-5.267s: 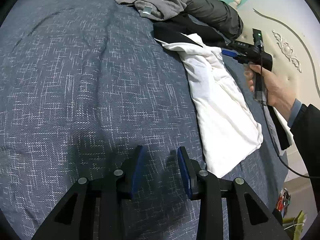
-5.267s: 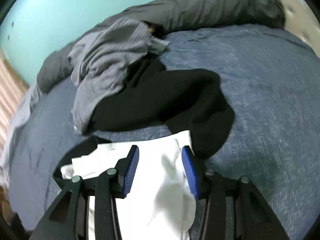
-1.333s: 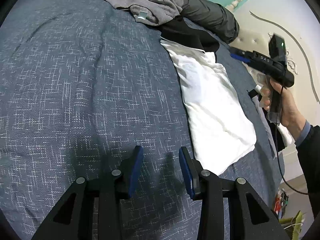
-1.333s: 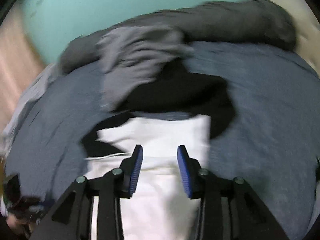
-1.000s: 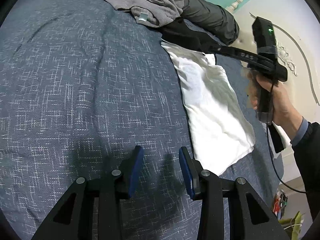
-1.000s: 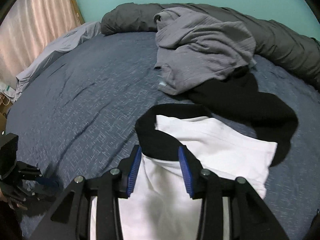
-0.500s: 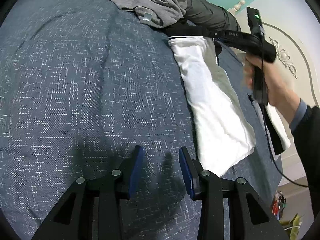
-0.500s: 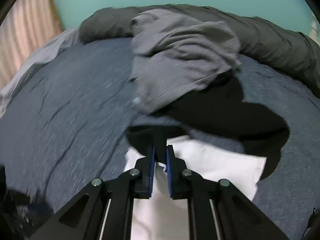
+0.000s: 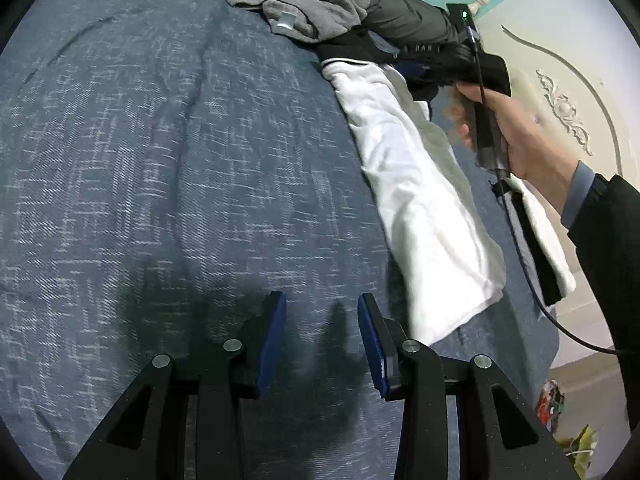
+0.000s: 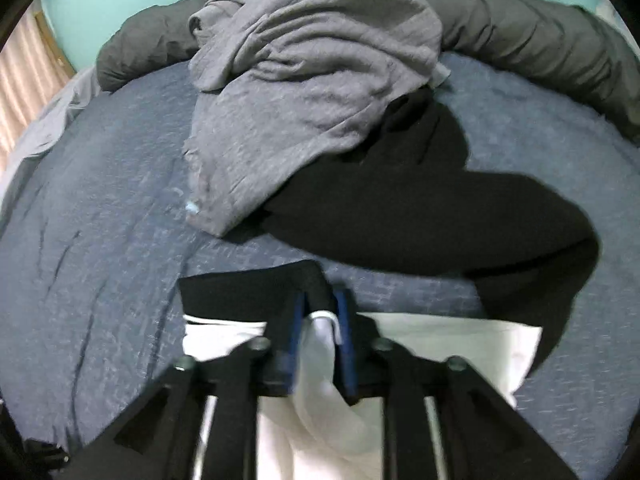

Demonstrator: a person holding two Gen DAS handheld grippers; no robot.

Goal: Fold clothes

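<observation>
A white garment [image 9: 420,200] with black trim [image 10: 248,288] lies lengthwise on the blue bedspread [image 9: 160,160]. At its far end, my right gripper [image 10: 320,300] has a bunched fold of the white cloth and black trim between its pads; the jaws are opening, though the cloth still fills the narrow gap. In the left wrist view a hand [image 9: 520,140] holds that right gripper [image 9: 452,64] over the garment's top. My left gripper [image 9: 322,304] hovers open over bare bedspread, just left of the garment's near corner, holding nothing.
A crumpled grey garment [image 10: 300,92] lies partly over a black garment [image 10: 420,208] beyond the white one. A dark grey rolled duvet [image 10: 540,32] runs along the far edge. A cream headboard [image 9: 560,100] stands to the right. Another white and black piece [image 9: 548,240] hangs at the bed's right edge.
My right gripper came down on the garment's far end, closed on the black-trimmed edge and drew it up, narrowing the top of the white cloth. The left gripper stayed put.
</observation>
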